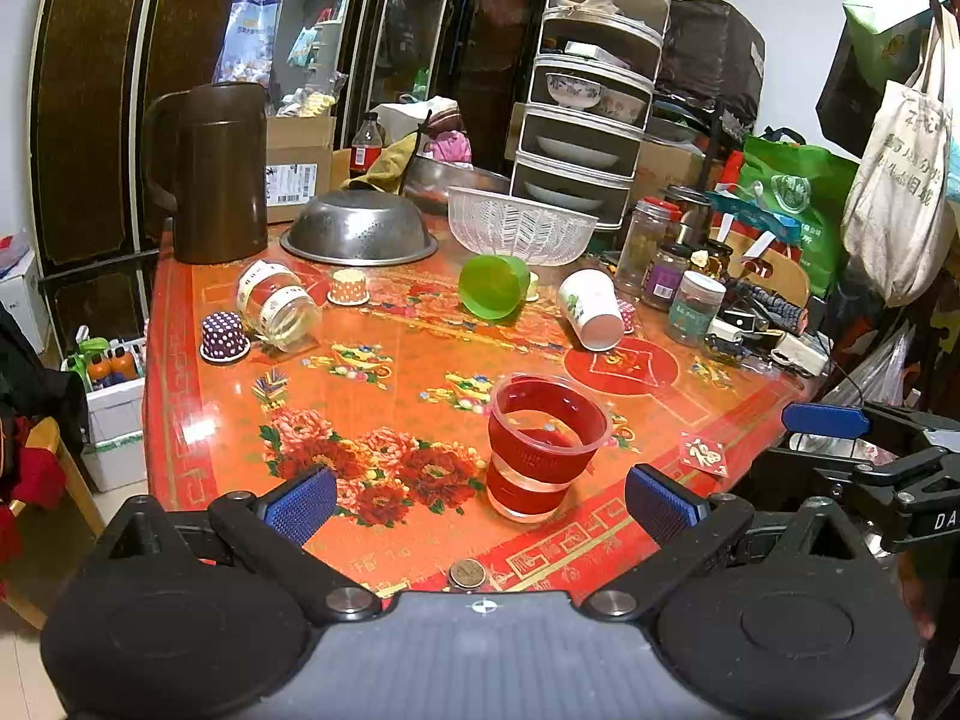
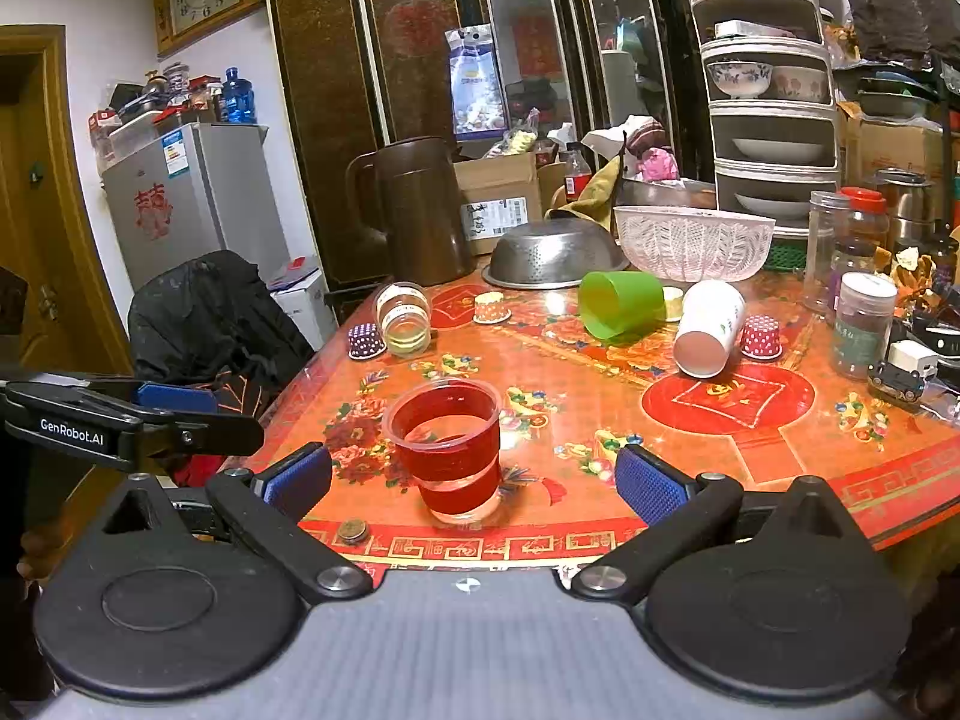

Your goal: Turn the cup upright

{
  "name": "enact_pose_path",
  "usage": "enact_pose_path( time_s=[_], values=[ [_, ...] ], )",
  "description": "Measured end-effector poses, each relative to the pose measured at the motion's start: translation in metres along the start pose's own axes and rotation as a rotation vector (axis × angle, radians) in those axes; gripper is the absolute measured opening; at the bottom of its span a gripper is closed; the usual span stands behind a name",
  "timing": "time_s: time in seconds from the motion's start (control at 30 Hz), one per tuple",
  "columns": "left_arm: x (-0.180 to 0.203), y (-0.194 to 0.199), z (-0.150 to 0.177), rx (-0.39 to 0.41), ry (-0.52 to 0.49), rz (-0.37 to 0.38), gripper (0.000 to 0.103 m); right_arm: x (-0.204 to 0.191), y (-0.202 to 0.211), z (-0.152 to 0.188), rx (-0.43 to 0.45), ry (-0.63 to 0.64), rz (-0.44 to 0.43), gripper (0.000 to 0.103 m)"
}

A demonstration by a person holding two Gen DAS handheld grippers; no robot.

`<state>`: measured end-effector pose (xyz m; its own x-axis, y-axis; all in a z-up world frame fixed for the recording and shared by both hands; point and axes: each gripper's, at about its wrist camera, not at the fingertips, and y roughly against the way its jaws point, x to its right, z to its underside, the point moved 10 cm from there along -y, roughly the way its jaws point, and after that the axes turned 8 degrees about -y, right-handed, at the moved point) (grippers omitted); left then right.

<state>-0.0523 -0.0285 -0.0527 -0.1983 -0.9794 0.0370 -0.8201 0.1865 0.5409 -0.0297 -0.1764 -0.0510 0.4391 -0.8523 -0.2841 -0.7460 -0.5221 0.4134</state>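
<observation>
Table (image 1: 420, 312): big, red and flowery, with many things on it.
Left gripper (image 1: 480, 501): fingers spread wide, holding nothing, at the near edge.
Right gripper (image 2: 474, 474): also spread wide, holding nothing.
White cup (image 2: 708, 327): on its side, far back.
Green cup (image 2: 621, 303): on its side, just beside the white cup.
Glass jar (image 2: 403, 318): on its side, to the left.
Red cup (image 2: 447, 447): stands up, mouth on top, right in front of both grippers.
Done: the red cup looks finished.
Left: the lying cups, it seems.
Hard to see: which cup the task means, and the table's right end behind clutter.
</observation>
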Motion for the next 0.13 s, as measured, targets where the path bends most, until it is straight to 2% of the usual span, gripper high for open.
enact_pose_path(
  time_s=[0.13],
  values=[
    [-0.0031, -0.0003, -0.0003, 0.012, 0.0, -0.026, 0.103, -0.0013, -0.0008, 0.001, 0.004, -0.006, -0.01, 0.102]
  ],
)
